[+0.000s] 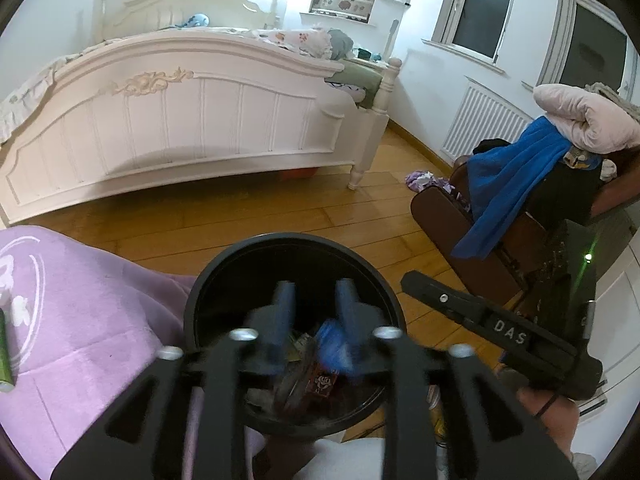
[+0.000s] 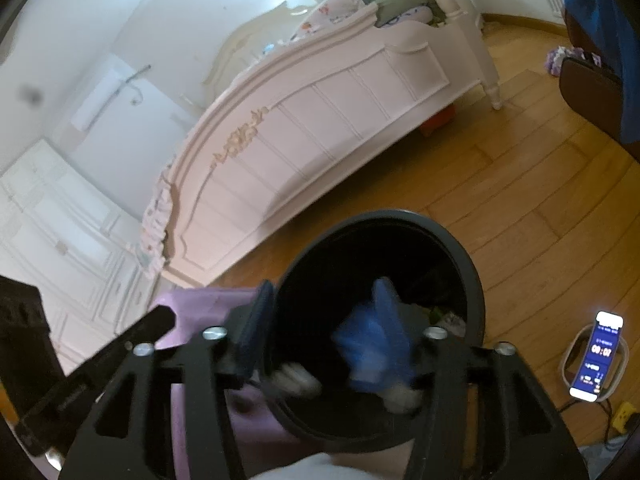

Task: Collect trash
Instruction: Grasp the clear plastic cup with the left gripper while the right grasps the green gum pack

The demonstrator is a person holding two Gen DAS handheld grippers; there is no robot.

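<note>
Bedroom wood floor; round black plastic trash bin (image 1: 224, 276) below both grippers. Left gripper (image 1: 314, 320) spread; right gripper (image 2: 320, 324) spread, blue wrapper (image 2: 376, 344) dropping in. Next: fetch remaining litter.

A wooden plank floor (image 1: 320, 216) is carrying a white bed (image 1: 192, 120), a black trash bin (image 1: 224, 276) and a brown armchair (image 1: 448, 216); a purple rug (image 1: 80, 300) is lying beside the bin; a lit phone (image 2: 596, 356) is resting on the boards.
</note>
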